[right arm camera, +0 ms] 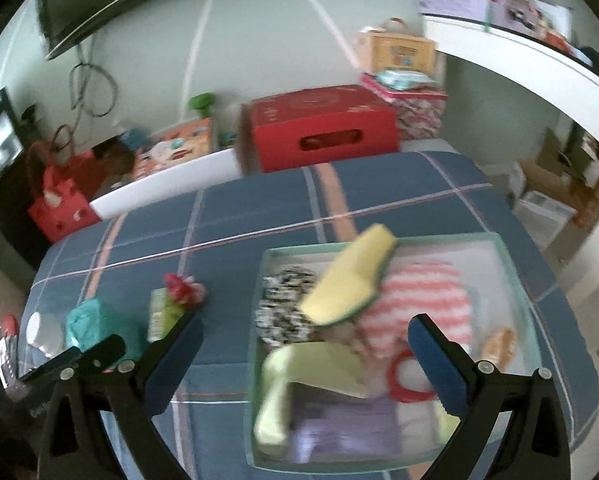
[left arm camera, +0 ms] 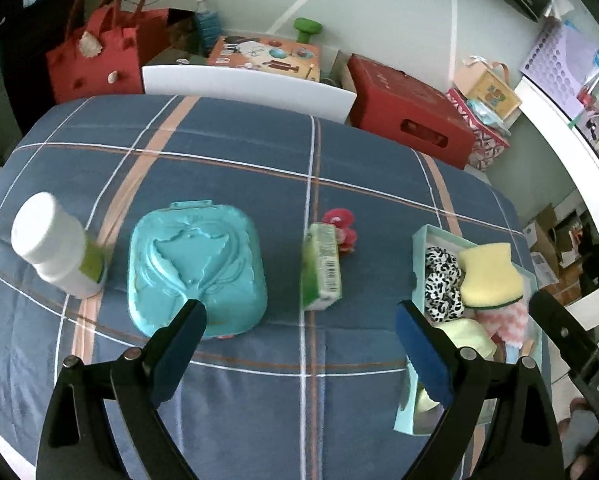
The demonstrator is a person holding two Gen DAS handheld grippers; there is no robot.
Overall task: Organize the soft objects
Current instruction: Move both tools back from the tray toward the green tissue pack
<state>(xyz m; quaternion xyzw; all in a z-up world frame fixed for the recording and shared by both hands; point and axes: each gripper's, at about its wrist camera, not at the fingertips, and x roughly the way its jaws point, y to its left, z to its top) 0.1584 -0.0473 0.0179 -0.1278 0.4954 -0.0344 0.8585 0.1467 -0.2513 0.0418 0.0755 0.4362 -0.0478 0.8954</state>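
- Looking through both wrist cameras, I take the pale green storage box (right arm camera: 383, 250) as my landmark; it sits on the blue plaid bedspread (left arm camera: 239, 152).
- My left gripper (left arm camera: 301, 324) is spread wide with nothing between its 2 blue pads; it hangs above the bedspread, just left of the box.
- My right gripper (right arm camera: 305, 338) is also released and empty, its fingers straddling the near half of the box from above.
- Inside the box I see a yellow sponge (right arm camera: 349, 280) tilted across the middle, propped on the other contents.
- A black-and-white spotted scrunchie (right arm camera: 285, 304) lies against the box's left wall, touching the sponge.
- A pink striped cloth (right arm camera: 423, 300) sits right of the sponge, with a red ring (right arm camera: 405, 378) at its near edge.
- A light green folded cloth (right arm camera: 311, 368) lies at the near left of the box, over something purple that is too blurred to name.
- Left of the box, on the bedspread, stands a green carton (left arm camera: 321, 268), with a red fabric flower (left arm camera: 341, 230) touching its far side.
- Farther left from the box lies a teal lidded case (left arm camera: 197, 264), and beyond it a white bottle (left arm camera: 59, 248) leaning away.
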